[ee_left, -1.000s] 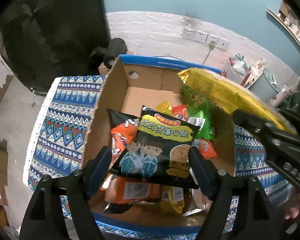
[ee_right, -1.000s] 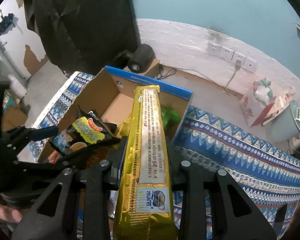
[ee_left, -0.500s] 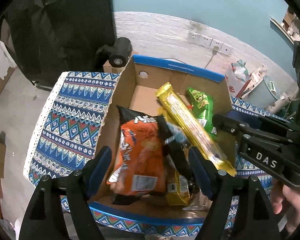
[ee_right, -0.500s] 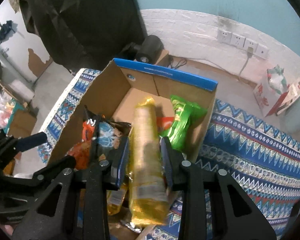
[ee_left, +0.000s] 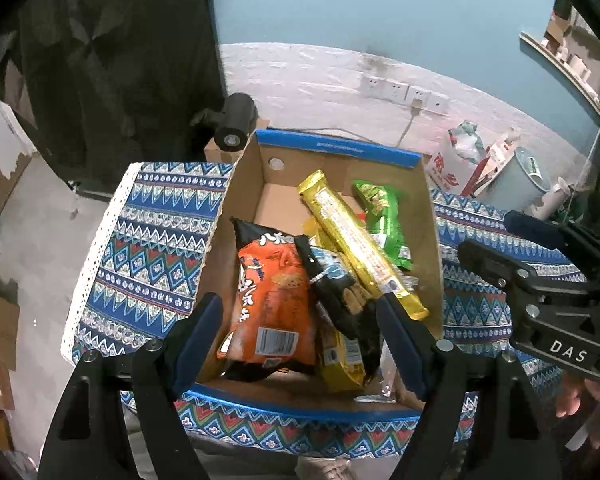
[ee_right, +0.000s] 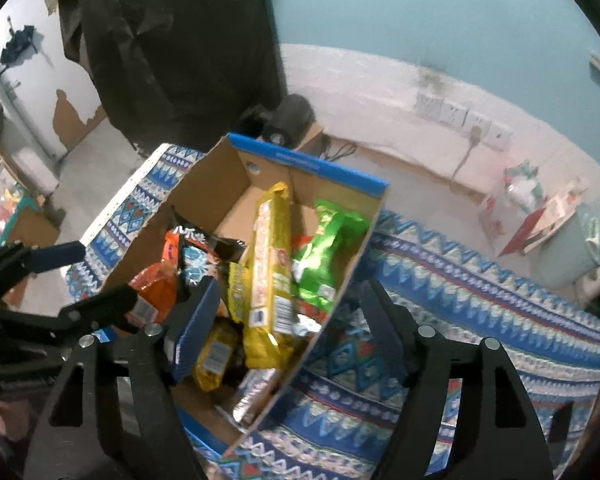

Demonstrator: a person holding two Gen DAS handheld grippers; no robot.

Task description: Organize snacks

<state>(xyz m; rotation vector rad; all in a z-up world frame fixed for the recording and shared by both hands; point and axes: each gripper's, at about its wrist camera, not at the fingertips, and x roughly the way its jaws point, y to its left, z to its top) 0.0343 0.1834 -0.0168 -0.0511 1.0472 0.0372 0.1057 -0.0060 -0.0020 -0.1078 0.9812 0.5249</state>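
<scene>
Snacks fill the box (ee_left: 236, 208) ahead of your spread, empty left tongs (ee_left: 300, 344); right tongs (ee_right: 290, 328), just opening, have released the long yellow packet (ee_right: 270, 264).

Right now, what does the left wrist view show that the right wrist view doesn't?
Only the left wrist view shows the front barcode of the orange snack bag and the right tongs from the side. Only the right wrist view shows the silver packet at the box's near corner and the left tongs from the side. Both share the cardboard box, the long yellow packet lying loose inside, the green bag and the patterned cloth. The right tongs' jaws have just been opening, nothing between them.
</scene>
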